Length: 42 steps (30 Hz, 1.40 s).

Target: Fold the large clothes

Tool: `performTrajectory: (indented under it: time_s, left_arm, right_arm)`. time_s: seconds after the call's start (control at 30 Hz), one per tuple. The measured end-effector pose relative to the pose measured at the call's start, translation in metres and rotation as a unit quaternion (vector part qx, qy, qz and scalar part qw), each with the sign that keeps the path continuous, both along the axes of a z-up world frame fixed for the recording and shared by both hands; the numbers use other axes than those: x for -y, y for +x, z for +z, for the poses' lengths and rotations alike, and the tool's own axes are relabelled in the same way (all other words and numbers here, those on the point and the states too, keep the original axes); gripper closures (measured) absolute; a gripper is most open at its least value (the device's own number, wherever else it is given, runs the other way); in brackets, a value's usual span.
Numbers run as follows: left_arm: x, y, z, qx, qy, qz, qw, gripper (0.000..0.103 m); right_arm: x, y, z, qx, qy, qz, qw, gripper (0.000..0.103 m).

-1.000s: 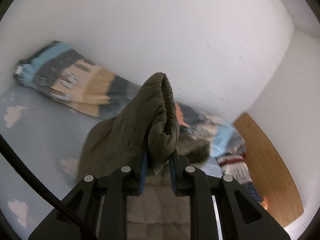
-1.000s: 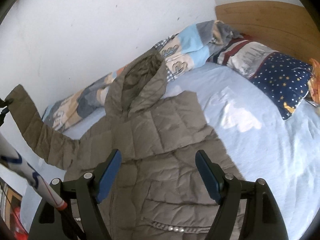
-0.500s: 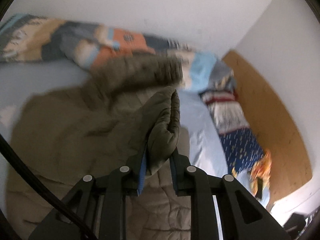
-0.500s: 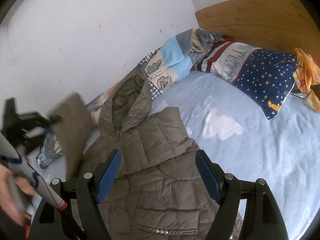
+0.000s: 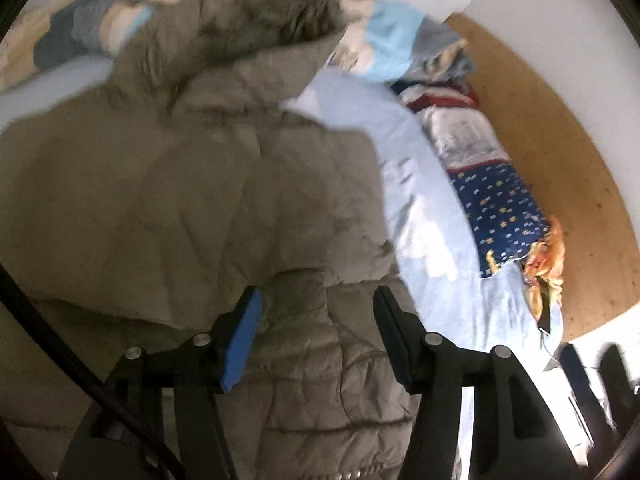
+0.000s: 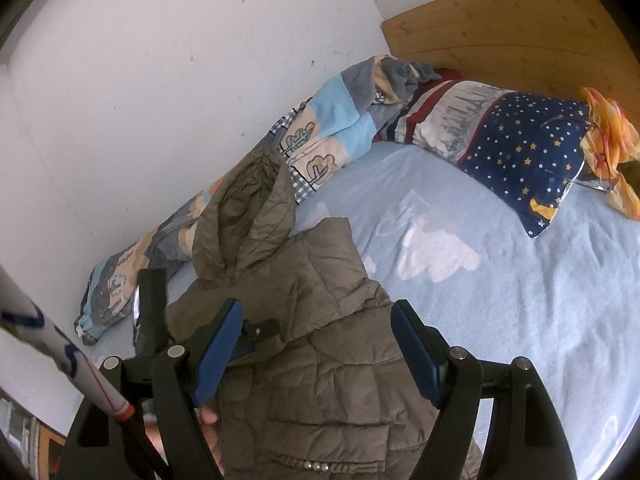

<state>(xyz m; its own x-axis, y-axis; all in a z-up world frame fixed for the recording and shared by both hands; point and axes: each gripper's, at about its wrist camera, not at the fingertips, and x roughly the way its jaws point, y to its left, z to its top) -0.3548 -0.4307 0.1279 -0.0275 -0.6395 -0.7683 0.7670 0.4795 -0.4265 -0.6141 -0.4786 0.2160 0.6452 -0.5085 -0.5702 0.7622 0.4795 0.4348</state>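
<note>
On bed (image 6: 500,300), jacket (image 6: 320,360): sleeve folded across body; left gripper (image 5: 316,320) just opened, empty; right gripper (image 6: 316,344) spread, empty; further folds remain.

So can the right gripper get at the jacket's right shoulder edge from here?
Probably yes: the right gripper hangs open above the jacket, nothing between jaws and shoulder edge.

Jacket (image 5: 208,184) blurred — its hem cut off below

Star pillow (image 6: 532,160); patchwork blanket (image 6: 320,128) (by wall); headboard (image 6: 500,28)
</note>
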Motion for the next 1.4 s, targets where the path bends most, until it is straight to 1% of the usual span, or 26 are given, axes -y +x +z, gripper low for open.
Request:
performTrajectory:
  time_s: [0.07,0.13,0.23,0.3,0.33,0.47,0.5,0.57,0.63,0.7,0.73,0.77,0.8,0.83,0.87,0.9,0.97,1.0,1.03,1.1,1.17,1.2,1.23,1.3,1.33,1.4]
  left_arm:
    - [-0.016,0.014,0.021,0.023,-0.016,0.016,0.9995,0.042]
    - [-0.031,0.034,0.033,0.044,-0.013,0.041,0.9981,0.04]
    - [-0.057,0.075,0.036,0.093,0.03,0.092,0.991,0.04]
    - [-0.076,0.102,0.027,0.119,0.07,0.125,0.9825,0.04]
    - [-0.085,0.113,0.019,0.125,0.088,0.14,0.9782,0.04]
    - [-0.115,0.154,-0.02,0.114,0.141,0.19,0.965,0.04]
    - [-0.118,0.159,-0.027,0.106,0.145,0.192,0.965,0.04]
    - [-0.119,0.165,-0.045,0.083,0.154,0.184,0.9672,0.036]
    - [-0.116,0.166,-0.058,0.08,0.164,0.18,0.9666,0.035]
    - [-0.114,0.164,-0.056,0.085,0.168,0.181,0.9652,0.035]
    - [-0.115,0.162,-0.05,0.095,0.169,0.185,0.9636,0.035]
    - [-0.116,0.157,-0.042,0.112,0.165,0.19,0.9614,0.035]
    - [-0.115,0.149,-0.03,0.143,0.153,0.194,0.9584,0.035]
    - [-0.113,0.141,-0.019,0.166,0.141,0.19,0.9572,0.035]
    - [-0.109,0.132,-0.011,0.179,0.132,0.183,0.9578,0.035]
    - [-0.102,0.124,-0.005,0.18,0.123,0.168,0.9613,0.035]
    - [-0.082,0.11,-0.005,0.161,0.117,0.132,0.9711,0.035]
    - [-0.071,0.102,-0.007,0.153,0.118,0.115,0.9744,0.035]
    - [-0.062,0.095,-0.01,0.151,0.122,0.102,0.9757,0.035]
    - [-0.044,0.082,-0.023,0.148,0.133,0.081,0.9766,0.035]
    - [-0.032,0.079,-0.043,0.148,0.167,0.075,0.9719,0.03]
    - [-0.027,0.077,-0.052,0.15,0.185,0.075,0.9683,0.029]
    - [-0.026,0.075,-0.056,0.152,0.19,0.076,0.9669,0.029]
    - [-0.028,0.072,-0.048,0.155,0.189,0.078,0.9665,0.029]
    - [-0.031,0.07,-0.041,0.157,0.181,0.08,0.9676,0.029]
    - [-0.045,0.061,-0.023,0.158,0.154,0.075,0.9725,0.029]
  right_arm:
    - [0.002,-0.001,0.0,0.002,0.003,-0.004,1.0,0.022]
    - [0.002,0.001,-0.002,-0.001,0.005,-0.006,1.0,0.022]
    - [0.001,0.006,-0.005,-0.013,0.006,-0.003,1.0,0.022]
    - [0.001,0.01,-0.009,-0.018,0.008,0.0,1.0,0.022]
    - [0.001,0.012,-0.01,-0.02,0.009,0.001,1.0,0.022]
    - [-0.001,0.02,-0.015,-0.025,0.015,0.008,1.0,0.022]
    - [-0.002,0.024,-0.016,-0.028,0.015,0.011,0.999,0.022]
    - [-0.003,0.029,-0.018,-0.033,0.013,0.015,0.999,0.022]
    - [-0.005,0.036,-0.021,-0.039,0.014,0.022,0.999,0.022]
    - [-0.007,0.041,-0.024,-0.045,0.013,0.026,0.999,0.022]
    - [-0.007,0.043,-0.025,-0.047,0.013,0.027,0.998,0.022]
    - [-0.008,0.044,-0.026,-0.049,0.012,0.027,0.998,0.022]
    - [-0.008,0.044,-0.026,-0.049,0.013,0.026,0.998,0.022]
    - [-0.008,0.044,-0.026,-0.048,0.014,0.024,0.998,0.022]
    - [-0.007,0.043,-0.026,-0.046,0.015,0.022,0.999,0.022]
    - [-0.007,0.042,-0.026,-0.045,0.015,0.021,0.999,0.022]
    - [-0.007,0.042,-0.025,-0.044,0.015,0.018,0.999,0.022]
    - [-0.007,0.042,-0.025,-0.043,0.015,0.018,0.999,0.022]
    - [-0.008,0.043,-0.025,-0.044,0.014,0.018,0.999,0.022]
    - [-0.008,0.043,-0.025,-0.046,0.016,0.021,0.999,0.022]
    - [-0.007,0.043,-0.026,-0.048,0.018,0.022,0.998,0.022]
    - [-0.007,0.043,-0.026,-0.05,0.016,0.021,0.998,0.022]
    - [-0.006,0.043,-0.026,-0.053,0.016,0.02,0.998,0.022]
    - [-0.002,0.041,-0.028,-0.055,0.02,0.017,0.998,0.022]
    - [0.0,0.039,-0.029,-0.054,0.024,0.016,0.998,0.022]
    - [0.003,0.035,-0.029,-0.052,0.028,0.012,0.998,0.022]
